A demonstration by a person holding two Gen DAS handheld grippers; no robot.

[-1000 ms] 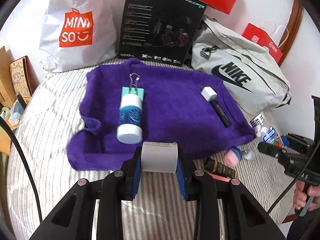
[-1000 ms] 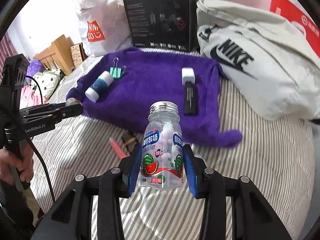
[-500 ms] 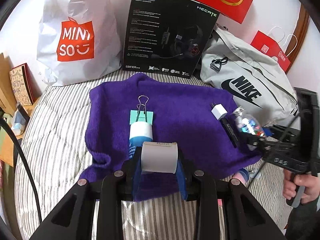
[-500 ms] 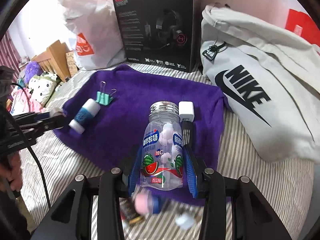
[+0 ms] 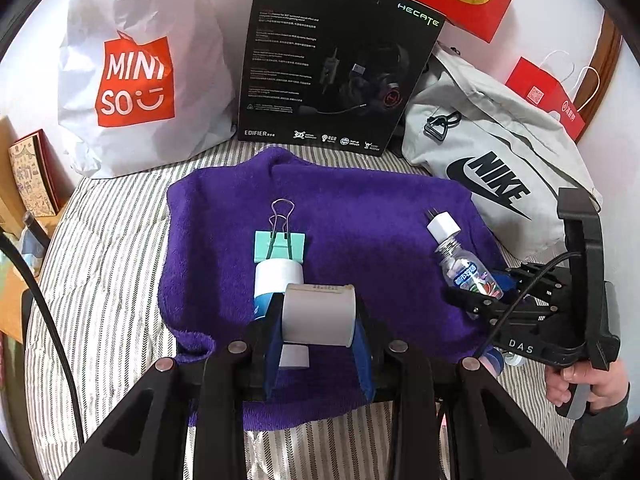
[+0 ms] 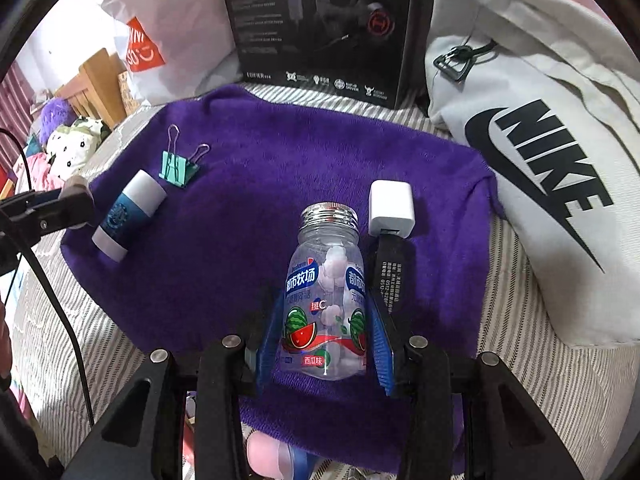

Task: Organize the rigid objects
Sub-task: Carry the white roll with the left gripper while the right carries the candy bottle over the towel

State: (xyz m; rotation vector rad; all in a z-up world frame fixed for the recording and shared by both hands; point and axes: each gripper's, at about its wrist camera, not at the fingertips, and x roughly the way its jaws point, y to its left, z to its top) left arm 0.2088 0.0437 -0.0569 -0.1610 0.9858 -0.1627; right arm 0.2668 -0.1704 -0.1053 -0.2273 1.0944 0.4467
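Observation:
A purple towel (image 5: 360, 208) (image 6: 304, 152) lies on the striped bed. On it are a teal binder clip (image 5: 279, 244) (image 6: 176, 168), a blue-and-white tube (image 5: 272, 276) (image 6: 128, 216), a white charger (image 6: 390, 208) (image 5: 442, 226) and a black bar (image 6: 390, 276). My left gripper (image 5: 318, 320) is shut on a grey-white cylinder (image 5: 318, 314), held over the towel's near edge just in front of the tube. My right gripper (image 6: 324, 332) is shut on a clear watermelon candy bottle (image 6: 326, 300) (image 5: 466, 270), held over the towel beside the charger.
At the back stand a white Miniso bag (image 5: 132, 80), a black headset box (image 5: 332, 68) and a grey Nike bag (image 5: 496, 172) (image 6: 540, 160). A pink-and-blue item (image 6: 272, 456) lies below the towel's near edge. Wooden furniture and soft toys (image 6: 68, 136) are left of the bed.
Both grippers have moved forward over the towel with their loads. The candy bottle now sits close beside the charger; the cylinder now hangs in front of the tube.

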